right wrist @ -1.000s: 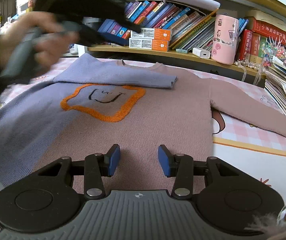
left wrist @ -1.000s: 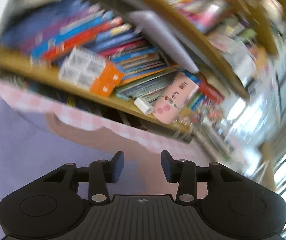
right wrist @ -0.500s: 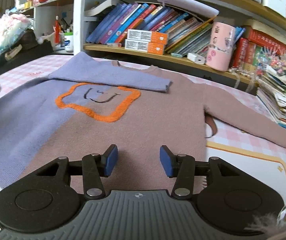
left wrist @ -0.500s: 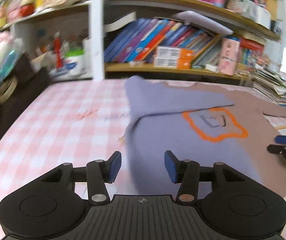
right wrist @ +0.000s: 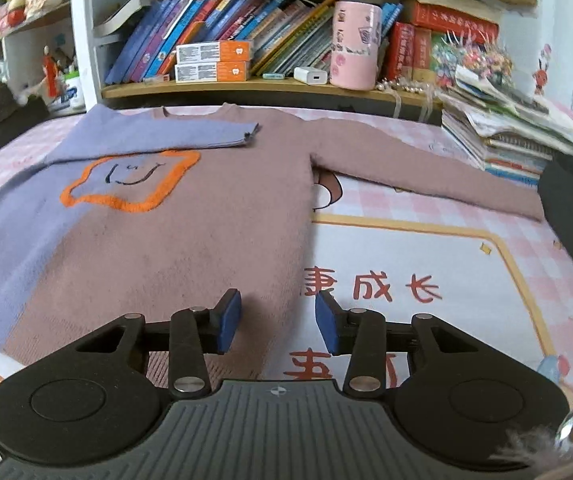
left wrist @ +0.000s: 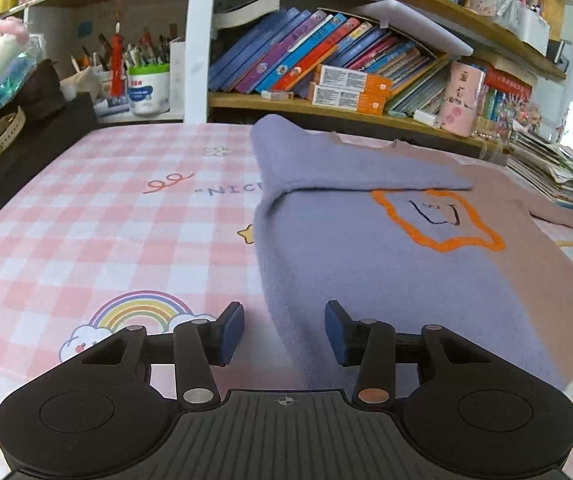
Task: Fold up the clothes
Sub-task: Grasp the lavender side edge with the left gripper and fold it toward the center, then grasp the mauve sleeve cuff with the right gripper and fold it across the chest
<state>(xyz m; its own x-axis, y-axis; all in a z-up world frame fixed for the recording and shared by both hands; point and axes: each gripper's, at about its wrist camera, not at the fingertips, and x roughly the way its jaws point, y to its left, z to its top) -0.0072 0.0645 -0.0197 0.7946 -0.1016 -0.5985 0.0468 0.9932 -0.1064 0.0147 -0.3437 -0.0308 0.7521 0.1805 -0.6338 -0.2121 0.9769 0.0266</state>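
Left tool (left wrist: 282, 334) hangs wide open and empty over the near left hem of the sweater (right wrist: 174, 240), which is flat on the worktop (left wrist: 106, 220). The purple sleeve (right wrist: 174, 136) is folded in. Right tool (right wrist: 277, 326), gaping and empty, straddles the near right hem. I'd do the brown sleeve (right wrist: 426, 176) next: pinch the cuff, lay it across flat.

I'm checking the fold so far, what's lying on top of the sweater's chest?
The purple sleeve lies folded across the sweater, just above the orange smiley patch, which shows almost whole. The fabric under the sleeve is hidden.
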